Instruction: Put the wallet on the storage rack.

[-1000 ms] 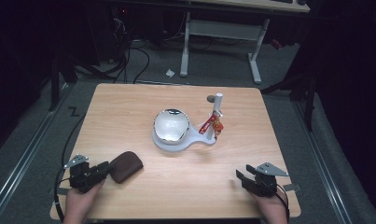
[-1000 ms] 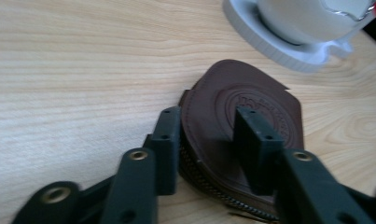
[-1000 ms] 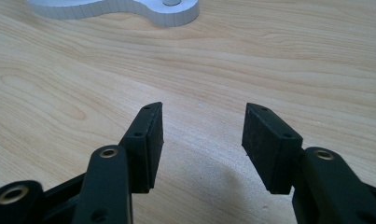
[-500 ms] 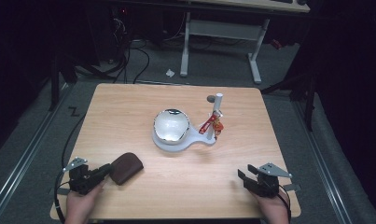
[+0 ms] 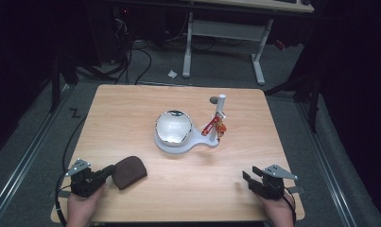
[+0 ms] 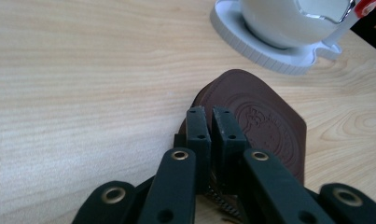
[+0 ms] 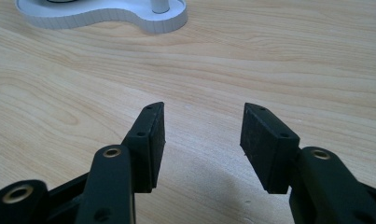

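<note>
Currently the left gripper [image 5: 104, 173] has just clamped its jaws on the near edge of the flat brown leather pouch [image 5: 129, 171] — pouch lies on the light wooden table [image 5: 131, 113], near-left of the white stand with a round mirror [image 5: 174, 127]. Right gripper [image 7: 202, 126] — jaws apart, nothing between them, just narrowed slightly.

Between the black left tongs [image 6: 212, 126] sits a dark brown pouch [image 6: 265, 123] stamped with a round emblem. Beyond it, a white stand [image 5: 178, 142] carries a silvery dome [image 5: 173, 126] and red tags [image 5: 215, 125]. The worktop [image 5: 145, 101] is pale woodgrain; the right tongs [image 7: 202, 135] are black.
</note>
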Tool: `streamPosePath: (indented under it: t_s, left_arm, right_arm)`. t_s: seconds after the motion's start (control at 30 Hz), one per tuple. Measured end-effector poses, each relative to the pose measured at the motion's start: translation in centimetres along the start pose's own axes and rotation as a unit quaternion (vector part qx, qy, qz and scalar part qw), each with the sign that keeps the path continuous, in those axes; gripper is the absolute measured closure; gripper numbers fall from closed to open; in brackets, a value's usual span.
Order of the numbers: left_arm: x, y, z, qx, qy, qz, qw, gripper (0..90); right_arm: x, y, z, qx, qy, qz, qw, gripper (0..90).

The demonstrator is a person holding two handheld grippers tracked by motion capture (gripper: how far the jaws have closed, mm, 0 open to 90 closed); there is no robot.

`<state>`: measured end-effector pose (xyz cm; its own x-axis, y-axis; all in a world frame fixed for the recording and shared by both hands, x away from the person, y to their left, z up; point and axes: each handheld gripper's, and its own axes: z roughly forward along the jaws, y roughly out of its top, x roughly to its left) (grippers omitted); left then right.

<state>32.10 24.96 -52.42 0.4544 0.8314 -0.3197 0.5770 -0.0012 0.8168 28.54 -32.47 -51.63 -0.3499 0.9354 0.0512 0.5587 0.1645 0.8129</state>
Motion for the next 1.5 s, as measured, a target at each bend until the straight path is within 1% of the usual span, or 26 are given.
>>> streamPosePath:
  t_s: [0.07, 0.13, 0.3, 0.4, 0.47, 0.57, 0.63, 0.83, 0.97, 1.07, 1.23, 1.37, 1.5]
  left_arm:
    - [-0.2, 0.1, -0.1, -0.006, -0.001, 0.006, 1.0, 87.0]
    - [-0.5, 0.2, -0.3, -0.014, -0.003, 0.018, 0.9997, 87.1]
    - [-0.7, 0.4, -0.5, -0.028, -0.005, 0.019, 0.9994, 87.2]
    - [-0.9, 0.6, -0.7, -0.036, -0.005, 0.024, 0.9991, 87.3]
    - [-1.1, 0.7, -0.8, -0.04, -0.005, 0.029, 0.9988, 87.3]
    - [-1.5, 0.9, -1.1, -0.047, -0.002, 0.036, 0.9982, 87.3]
    - [-1.7, 0.9, -1.3, -0.053, 0.001, 0.04, 0.9978, 87.3]
    - [-2.0, 1.2, -1.8, -0.065, 0.005, 0.045, 0.9968, 87.4]
    - [-2.4, 1.4, -2.0, -0.073, 0.007, 0.052, 0.996, 87.4]
    - [-2.7, 1.5, -2.3, -0.078, 0.009, 0.06, 0.9951, 87.4]
    - [-3.5, 1.7, -2.6, -0.092, 0.017, 0.076, 0.9927, 87.4]
    - [-3.9, 1.9, -2.9, -0.1, 0.018, 0.081, 0.9916, 87.4]
    - [-3.9, 1.9, -2.8, -0.097, 0.014, 0.079, 0.992, 87.3]
  right_arm:
    - [-0.1, 0.0, -0.1, -0.002, 0.0, 0.001, 1.0, 50.3]
    - [-0.1, 0.1, -0.2, -0.003, -0.001, 0.0, 1.0, 50.4]
    - [-0.1, 0.1, -0.3, -0.007, -0.004, 0.0, 1.0, 50.5]
    - [-0.1, 0.1, -0.1, -0.005, -0.004, 0.002, 1.0, 50.5]
    - [-0.1, 0.1, 0.0, -0.004, -0.005, -0.002, 1.0, 50.6]
    - [-0.1, 0.1, -0.1, -0.004, -0.006, 0.001, 1.0, 50.6]
    - [0.0, 0.1, -0.1, -0.006, -0.006, -0.003, 1.0, 50.7]
    - [0.1, 0.1, -0.1, -0.006, -0.005, -0.006, 1.0, 50.8]
    - [0.1, 0.1, -0.1, -0.007, -0.005, -0.004, 1.0, 50.8]
    - [0.0, 0.1, -0.1, -0.006, -0.005, -0.004, 1.0, 50.9]
    - [0.0, 0.1, -0.1, -0.006, -0.005, -0.005, 1.0, 50.9]
    - [0.1, 0.1, 0.0, -0.004, -0.005, -0.006, 1.0, 51.0]
    - [0.1, 0.0, 0.1, -0.003, -0.005, -0.006, 1.0, 51.0]
